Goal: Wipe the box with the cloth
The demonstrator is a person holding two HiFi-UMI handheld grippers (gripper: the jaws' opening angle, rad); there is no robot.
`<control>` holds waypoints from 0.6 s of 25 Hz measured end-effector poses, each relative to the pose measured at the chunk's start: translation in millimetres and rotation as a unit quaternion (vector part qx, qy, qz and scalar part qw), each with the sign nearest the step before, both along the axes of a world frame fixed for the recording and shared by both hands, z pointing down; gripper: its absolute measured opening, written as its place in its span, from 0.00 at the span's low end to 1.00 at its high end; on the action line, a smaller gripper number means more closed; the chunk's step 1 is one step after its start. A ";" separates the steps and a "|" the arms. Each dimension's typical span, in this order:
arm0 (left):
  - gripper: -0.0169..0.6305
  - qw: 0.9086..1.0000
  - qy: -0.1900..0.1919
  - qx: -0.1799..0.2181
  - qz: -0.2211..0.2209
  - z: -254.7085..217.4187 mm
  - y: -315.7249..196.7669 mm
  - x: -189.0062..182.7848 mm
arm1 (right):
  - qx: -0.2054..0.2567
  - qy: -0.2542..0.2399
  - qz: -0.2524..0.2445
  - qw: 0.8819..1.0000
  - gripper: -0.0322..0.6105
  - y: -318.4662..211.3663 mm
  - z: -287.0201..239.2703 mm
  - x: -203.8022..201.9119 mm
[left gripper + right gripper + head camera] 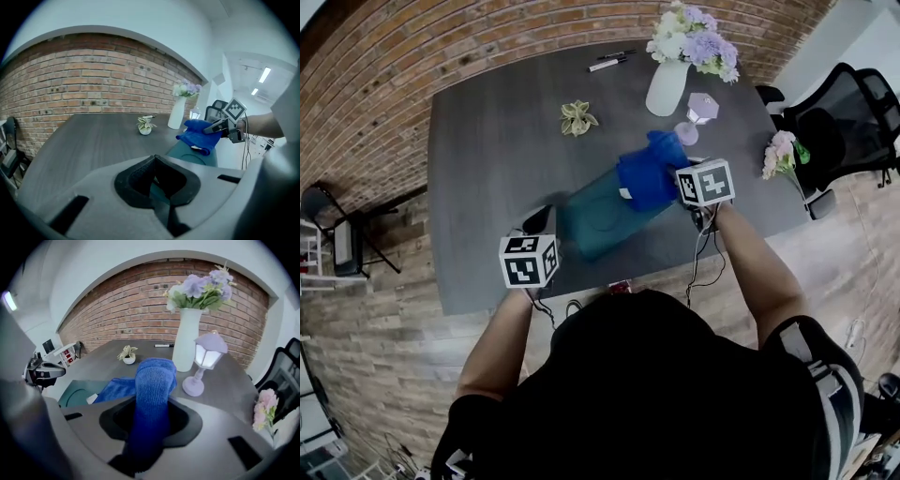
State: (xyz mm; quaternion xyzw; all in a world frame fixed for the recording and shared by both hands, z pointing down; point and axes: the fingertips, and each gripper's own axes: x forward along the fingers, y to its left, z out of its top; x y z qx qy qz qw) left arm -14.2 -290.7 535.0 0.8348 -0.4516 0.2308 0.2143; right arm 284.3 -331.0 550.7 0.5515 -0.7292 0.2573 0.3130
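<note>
Print is scarce at this surface [487, 141]; the only patterns are the black-and-white square markers on each claw's cube, and a small white tag on the cloth [647, 173] is too small to read. The cloth is blue, with a nubbly knitted weave; it lies bunched over the far end of the box [600, 220], and the right claw [680, 187] is clenched on a thick fold of it, which fills the gap between the jaws in the right gripper view. The box is teal, smooth and matt, long, with rounded corners and a shallow round dent in its top; it lies slantwise on the dark grey wood-grain surface, near the front edge. The left claw [546, 225] is at the box's near end; in the left gripper view a strip of teal sits between the black padded jaws, so it appears clamped on the box's edge. Beyond the box stand a tall white vase [667, 87], smooth and tapering, holding lilac and white flowers [694, 42]; just beside it is a small lilac lantern-shaped lamp [701, 111] on a slim stem; a small pale-leaved plant [577, 118] in a white pot sits well apart to the left; two pens [609, 62] lie at the far edge. Pink flowers [780, 155] sit at the right edge; a black mesh chair [839, 122] stands beside it; a brick wall [93, 79] runs behind.
</note>
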 end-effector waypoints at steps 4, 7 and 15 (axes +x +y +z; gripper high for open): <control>0.04 1.000 0.002 -0.004 0.014 1.9 1.7 6.1 | 0.053 0.066 0.010 0.996 0.25 -0.4 -23.0 16.9; 0.04 1.000 0.003 -0.003 0.020 1.0 7.4 0.4 | 0.099 0.091 -0.004 0.991 0.25 0.2 -47.2 1.0; 0.04 1.000 0.009 -0.005 0.000 1.5 40.5 -63.6 | 0.069 0.100 -0.100 0.987 0.25 44.0 -26.4 -105.5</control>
